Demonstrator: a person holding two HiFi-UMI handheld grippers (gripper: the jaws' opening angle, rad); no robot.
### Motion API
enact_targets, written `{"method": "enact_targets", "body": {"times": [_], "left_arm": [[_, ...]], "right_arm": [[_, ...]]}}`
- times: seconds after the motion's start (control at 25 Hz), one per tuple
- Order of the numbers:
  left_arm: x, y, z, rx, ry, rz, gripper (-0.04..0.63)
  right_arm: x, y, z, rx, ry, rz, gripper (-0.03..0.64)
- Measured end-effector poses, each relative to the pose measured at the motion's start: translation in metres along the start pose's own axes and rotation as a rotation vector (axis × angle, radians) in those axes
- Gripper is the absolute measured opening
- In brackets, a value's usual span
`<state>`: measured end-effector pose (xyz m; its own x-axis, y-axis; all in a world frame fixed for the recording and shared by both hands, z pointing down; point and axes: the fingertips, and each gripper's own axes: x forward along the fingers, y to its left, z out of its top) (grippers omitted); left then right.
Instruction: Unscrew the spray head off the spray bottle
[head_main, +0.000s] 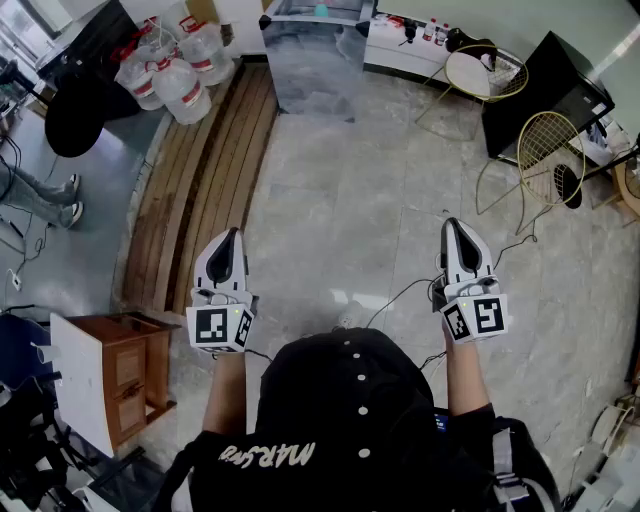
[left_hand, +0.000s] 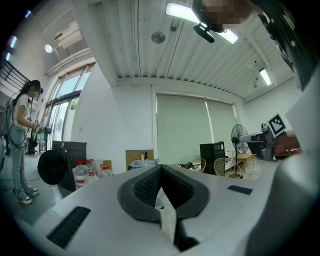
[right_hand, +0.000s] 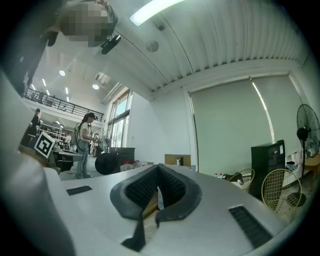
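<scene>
No spray bottle shows in any view. In the head view my left gripper and right gripper are held out level in front of the person, over a marble floor, both pointing forward. Each is shut with nothing between its tips. In the left gripper view the left gripper points across the room toward a white wall. The right gripper in its own view also faces the room, its tips together.
Large water jugs stand at the back left. A metal cabinet is at the back middle. Wire chairs are at the right, a small wooden cabinet at the near left. Another person stands at the left.
</scene>
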<state>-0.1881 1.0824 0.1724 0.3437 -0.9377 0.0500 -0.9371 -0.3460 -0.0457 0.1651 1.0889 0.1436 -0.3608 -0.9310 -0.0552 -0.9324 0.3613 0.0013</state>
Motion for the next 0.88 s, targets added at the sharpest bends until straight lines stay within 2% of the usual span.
{"method": "enact_targets", "body": {"times": [0.4,0.88], "left_arm": [[0.019,-0.010,0.002,0.014,0.004,0.001,0.025],[0.059,-0.034,0.008,0.026,-0.004,0.010,0.025]], "right_arm": [[0.013,-0.016,0.001,0.014,-0.009,0.017,0.011],[0.032,-0.059,0.000,0.023,-0.028,0.037,0.011]]}}
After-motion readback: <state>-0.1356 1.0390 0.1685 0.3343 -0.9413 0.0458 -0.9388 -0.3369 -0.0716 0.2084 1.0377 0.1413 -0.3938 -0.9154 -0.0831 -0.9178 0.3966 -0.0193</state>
